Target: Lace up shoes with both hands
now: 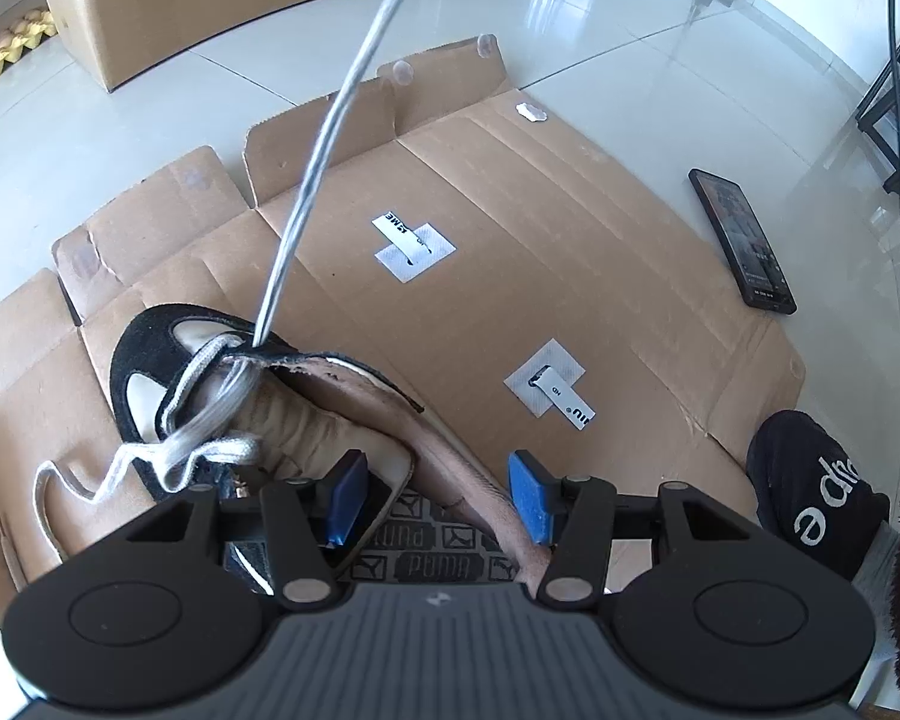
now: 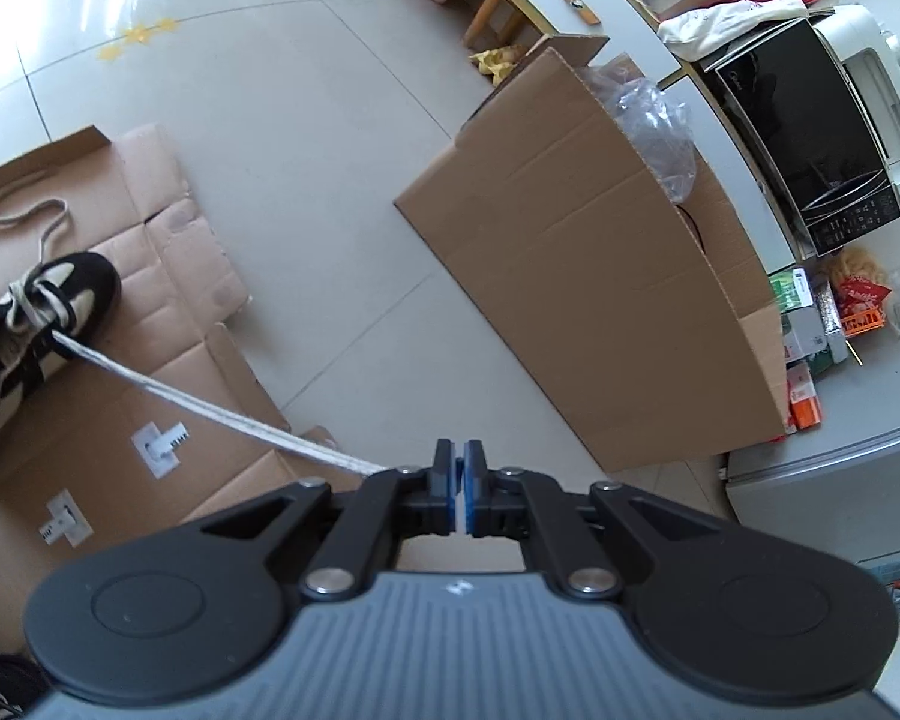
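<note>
A black and cream shoe [image 1: 150, 372] lies on flattened cardboard [image 1: 540, 210], toe pointing away from me. My left gripper [image 1: 439, 492] straddles its opening: one blue pad rests against the tongue, the other against the pink collar, holding the shoe. A white lace [image 1: 330, 120] rises taut out of a front eyelet and leaves the top of the view. In the right wrist view that lace [image 2: 210, 408] runs from the shoe [image 2: 60, 300] to my right gripper [image 2: 462, 480], which is shut on it high above the floor. The other lace end [image 1: 78, 480] lies slack beside the shoe.
A phone [image 1: 741, 240] lies on the cardboard's right edge. A person's knee in black cloth [image 1: 810, 480] is at the right. A big open cardboard box [image 2: 588, 276] stands on the tiled floor, with a microwave [image 2: 804, 132] and packets beyond it.
</note>
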The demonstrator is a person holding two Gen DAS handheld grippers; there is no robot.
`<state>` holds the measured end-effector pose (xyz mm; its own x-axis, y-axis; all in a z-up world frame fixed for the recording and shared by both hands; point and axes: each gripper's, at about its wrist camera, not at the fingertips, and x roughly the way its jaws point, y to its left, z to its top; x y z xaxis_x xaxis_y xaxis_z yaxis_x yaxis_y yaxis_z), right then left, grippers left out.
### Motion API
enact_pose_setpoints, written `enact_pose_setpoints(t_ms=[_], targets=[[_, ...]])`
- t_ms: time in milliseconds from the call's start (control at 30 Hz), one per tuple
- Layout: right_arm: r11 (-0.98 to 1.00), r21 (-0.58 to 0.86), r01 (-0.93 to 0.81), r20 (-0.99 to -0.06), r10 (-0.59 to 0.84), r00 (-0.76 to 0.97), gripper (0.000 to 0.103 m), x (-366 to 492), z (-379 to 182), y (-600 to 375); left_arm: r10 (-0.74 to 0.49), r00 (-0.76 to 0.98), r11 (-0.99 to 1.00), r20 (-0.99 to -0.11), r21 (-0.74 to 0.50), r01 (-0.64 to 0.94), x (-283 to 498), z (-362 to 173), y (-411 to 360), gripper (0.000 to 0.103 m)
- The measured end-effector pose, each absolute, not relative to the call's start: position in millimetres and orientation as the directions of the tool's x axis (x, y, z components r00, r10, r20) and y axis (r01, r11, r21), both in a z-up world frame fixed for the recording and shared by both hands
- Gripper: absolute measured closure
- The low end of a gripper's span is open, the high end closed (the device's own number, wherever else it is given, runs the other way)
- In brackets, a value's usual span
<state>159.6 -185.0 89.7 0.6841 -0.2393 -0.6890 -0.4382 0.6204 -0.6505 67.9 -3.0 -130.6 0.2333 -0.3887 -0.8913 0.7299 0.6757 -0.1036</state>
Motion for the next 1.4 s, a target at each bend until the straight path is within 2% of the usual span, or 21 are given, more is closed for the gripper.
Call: enact_pose_setpoints(t_ms=[633, 767, 967, 1167, 1400], targets=[[0.547, -0.807, -0.224, -0.514, -0.463, 0.722, 0.101, 163.2, 141.0, -246.7, -0.41, 0.23, 0.703, -0.883, -0.146, 0.696, 66.9, -125.3, 11.0, 0.049], [0.524, -0.822, -0.224, -0.5, -0.475, 0.724, 0.101, 163.3, 141.7, -249.2, -0.408, 0.228, 0.703, -0.884, -0.145, 0.697, 67.1, -125.5, 9.0, 0.049], [0.551, -0.766, -0.331, -0.596, -0.415, 0.687, 0.101, 160.7, 112.1, -234.3, -0.412, 0.218, 0.715, -0.885, -0.166, 0.679, 68.2, -123.3, 13.5, 0.049], [0.659, -0.596, -0.459, -0.754, -0.263, 0.602, 0.101, 157.3, 54.7, -207.1, -0.446, 0.215, 0.724, -0.869, -0.209, 0.657, 67.9, -109.7, 23.7, 0.049], [0.738, -0.422, -0.526, -0.849, -0.118, 0.515, 0.1, 142.6, -18.1, -173.9, -0.428, 0.281, 0.757, -0.859, -0.17, 0.631, 69.3, -86.6, 41.9, 0.049]])
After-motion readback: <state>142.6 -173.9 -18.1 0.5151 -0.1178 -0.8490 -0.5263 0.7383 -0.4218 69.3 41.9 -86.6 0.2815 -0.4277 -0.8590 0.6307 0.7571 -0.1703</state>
